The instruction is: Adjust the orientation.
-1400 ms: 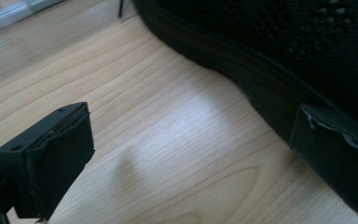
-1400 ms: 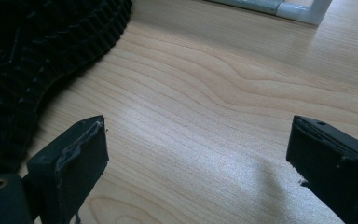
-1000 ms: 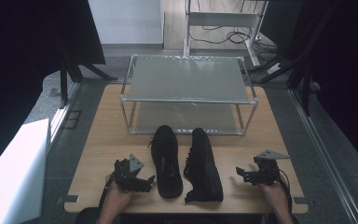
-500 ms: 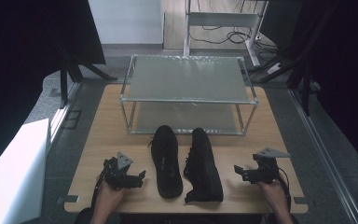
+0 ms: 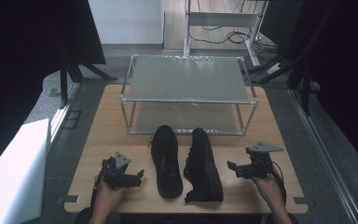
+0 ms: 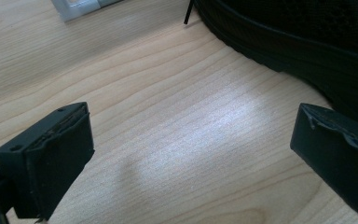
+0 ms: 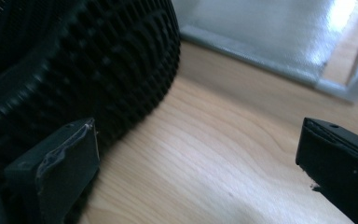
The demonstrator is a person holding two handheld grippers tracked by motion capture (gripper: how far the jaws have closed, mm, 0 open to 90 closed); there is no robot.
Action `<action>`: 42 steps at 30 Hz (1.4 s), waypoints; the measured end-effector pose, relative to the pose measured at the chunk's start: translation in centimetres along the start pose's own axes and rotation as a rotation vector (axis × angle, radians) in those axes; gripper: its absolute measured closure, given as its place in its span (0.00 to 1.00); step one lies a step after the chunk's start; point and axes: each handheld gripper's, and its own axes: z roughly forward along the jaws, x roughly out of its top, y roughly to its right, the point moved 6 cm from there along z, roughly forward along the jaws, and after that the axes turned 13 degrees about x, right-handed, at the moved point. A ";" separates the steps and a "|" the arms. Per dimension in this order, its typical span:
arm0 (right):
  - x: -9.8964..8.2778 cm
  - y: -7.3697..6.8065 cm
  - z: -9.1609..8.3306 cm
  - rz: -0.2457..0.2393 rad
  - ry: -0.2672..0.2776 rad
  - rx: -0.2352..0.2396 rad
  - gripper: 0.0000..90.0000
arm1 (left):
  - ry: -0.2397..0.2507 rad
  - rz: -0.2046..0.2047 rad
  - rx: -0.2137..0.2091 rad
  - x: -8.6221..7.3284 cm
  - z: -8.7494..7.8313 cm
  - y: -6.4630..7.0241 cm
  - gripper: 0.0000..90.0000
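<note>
Both your grippers, left (image 5: 139,176) and right (image 5: 231,168), have jaws spread and empty; the two black mesh shoes (image 5: 167,161) (image 5: 203,165) lie between them on the wooden worktop (image 5: 98,140). A shallow sideways bite may slip off the soft mesh.

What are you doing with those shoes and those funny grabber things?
A person sits at a wooden table with a grabber in each hand. Two black shoes lie side by side in front of a metal rack. The left gripper sits open beside the left shoe, and the right gripper sits open beside the right shoe. Neither grabber holds anything yet.
</note>
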 end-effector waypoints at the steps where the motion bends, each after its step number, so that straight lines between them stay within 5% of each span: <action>1: 0.2 -0.1 0.1 -0.001 0.001 0.001 0.00 | -0.001 0.000 0.001 0.0 0.0 0.0 0.00; 17: 3.5 -3.0 2.6 0.031 0.000 0.091 0.00 | -0.022 0.005 -0.003 -0.2 0.2 0.1 0.00; 27: 3.4 -3.0 3.9 0.015 -0.017 0.061 0.00 | -0.034 0.011 -0.002 -0.3 0.3 0.1 0.00; 42: 2.5 -1.1 1.5 0.045 0.021 -0.014 0.00 | -0.049 0.020 0.007 -0.5 0.4 0.0 0.00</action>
